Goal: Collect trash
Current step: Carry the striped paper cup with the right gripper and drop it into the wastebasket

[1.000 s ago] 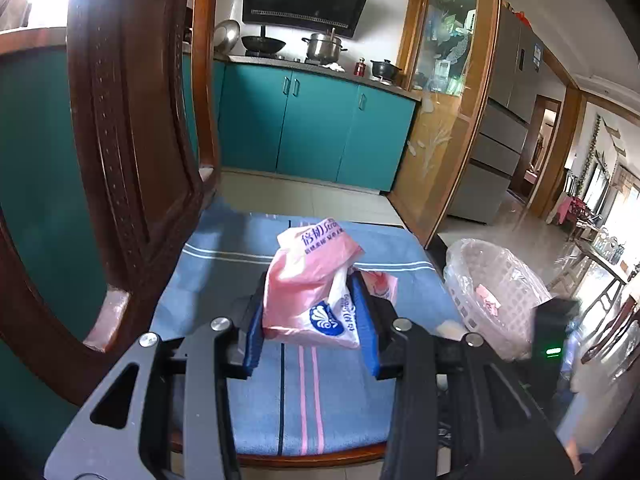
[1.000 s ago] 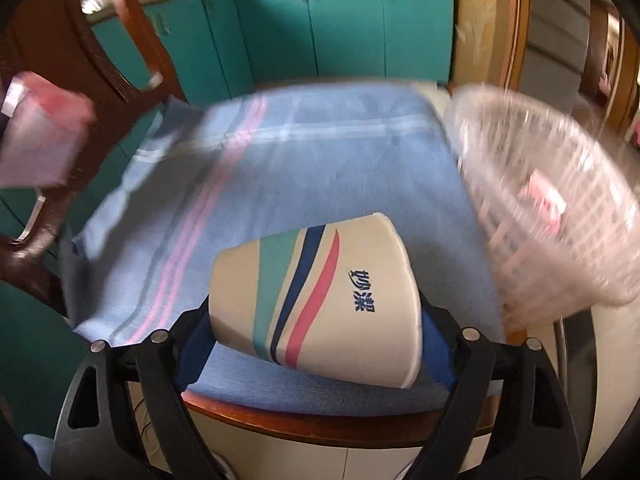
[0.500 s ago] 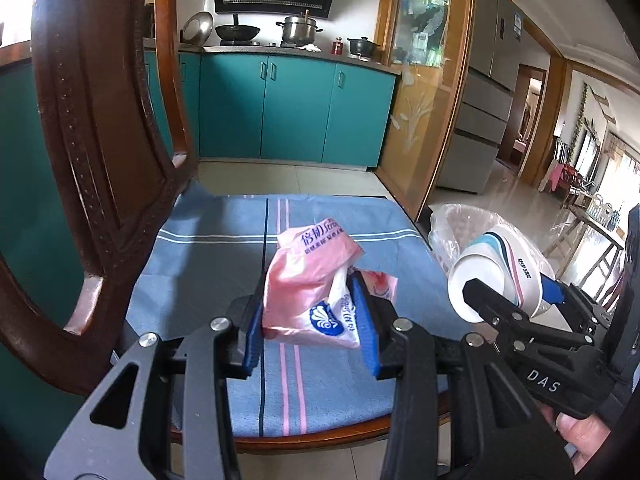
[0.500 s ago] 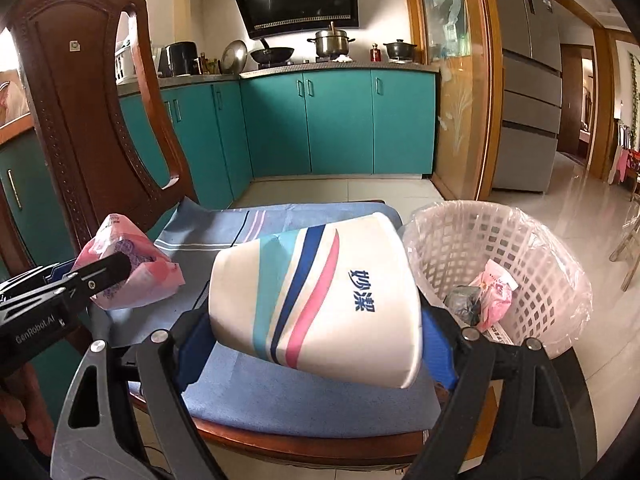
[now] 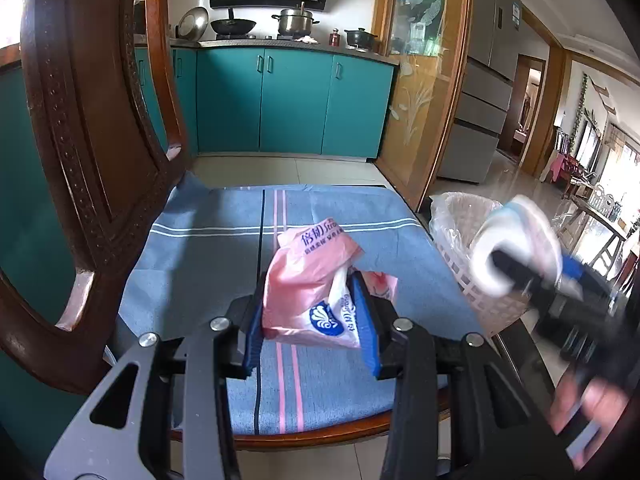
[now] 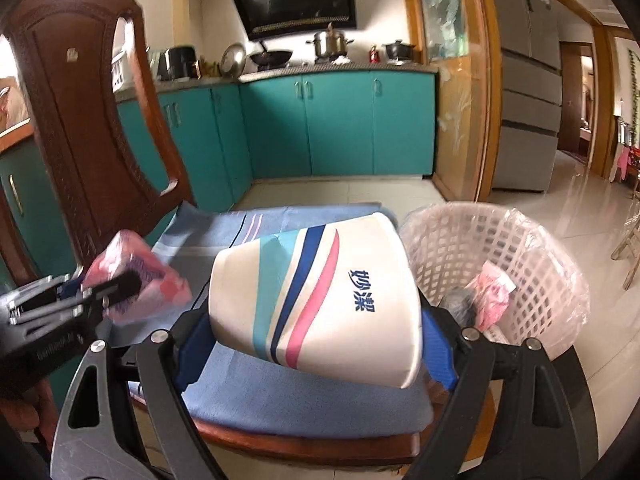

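My left gripper (image 5: 316,320) is shut on a pink tissue packet (image 5: 312,280) and holds it above the blue striped chair cushion (image 5: 224,248). My right gripper (image 6: 316,320) is shut on a white paper cup (image 6: 320,300) with teal, blue and pink stripes, held on its side above the cushion's front right. The cup also shows, blurred, in the left wrist view (image 5: 516,248), in front of the white mesh waste basket (image 5: 460,240). The basket (image 6: 532,248) stands right of the chair and holds a pink wrapper (image 6: 492,292) and a dark scrap. The packet shows at the left of the right wrist view (image 6: 136,284).
The carved wooden chair back (image 5: 92,128) rises on the left. Teal kitchen cabinets (image 5: 288,104) stand behind, with pots on the counter. A wooden door frame (image 5: 424,80) and a grey fridge (image 5: 484,92) are at the right. Tiled floor (image 6: 580,208) surrounds the basket.
My right gripper has carried the cup up and to the right, closer to the basket. My left gripper still holds the packet and has lifted a little and turned slightly.
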